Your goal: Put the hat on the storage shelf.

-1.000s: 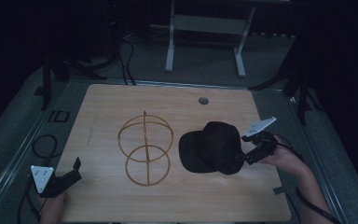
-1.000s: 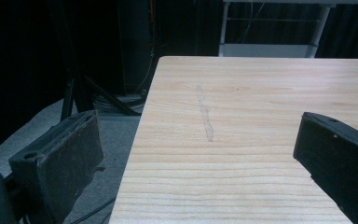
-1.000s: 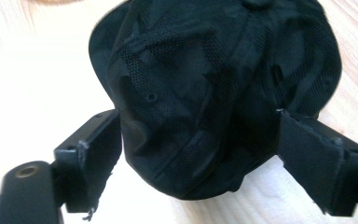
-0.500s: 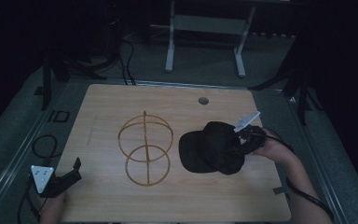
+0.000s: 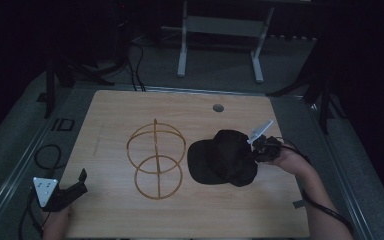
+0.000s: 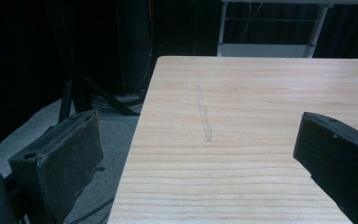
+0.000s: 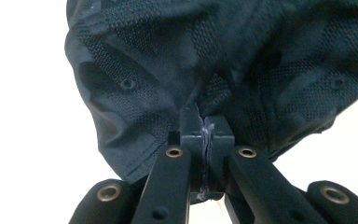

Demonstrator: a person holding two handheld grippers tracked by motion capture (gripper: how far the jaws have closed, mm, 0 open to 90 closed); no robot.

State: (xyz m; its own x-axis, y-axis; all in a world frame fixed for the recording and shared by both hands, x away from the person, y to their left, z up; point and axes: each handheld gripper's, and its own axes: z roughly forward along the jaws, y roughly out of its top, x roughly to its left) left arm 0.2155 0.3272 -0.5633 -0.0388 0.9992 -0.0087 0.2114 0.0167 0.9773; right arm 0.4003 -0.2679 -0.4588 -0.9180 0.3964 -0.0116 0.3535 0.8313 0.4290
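Observation:
A black cap (image 5: 222,157) lies on the wooden table (image 5: 180,107), right of centre, its brim toward the left. My right gripper (image 5: 256,150) is at the cap's right side and has just been closing; its jaws are now shut on a fold of the cap's fabric (image 7: 200,102). A wooden hoop stand (image 5: 156,157), two rings on crossed arcs, lies just left of the cap. My left gripper (image 5: 75,186) rests at the table's front left corner, open, with nothing but bare tabletop (image 6: 242,121) between its fingers (image 6: 60,158).
A small round grommet (image 5: 218,107) sits in the table near its back edge. Cables (image 5: 47,155) lie on the floor left of the table, and a white metal frame (image 5: 220,30) stands behind it. The table's left edge (image 6: 137,135) runs close to my left gripper.
My right gripper moved left and a little down onto the cap's right side and its jaws closed on the fabric. The left gripper stayed where it was.

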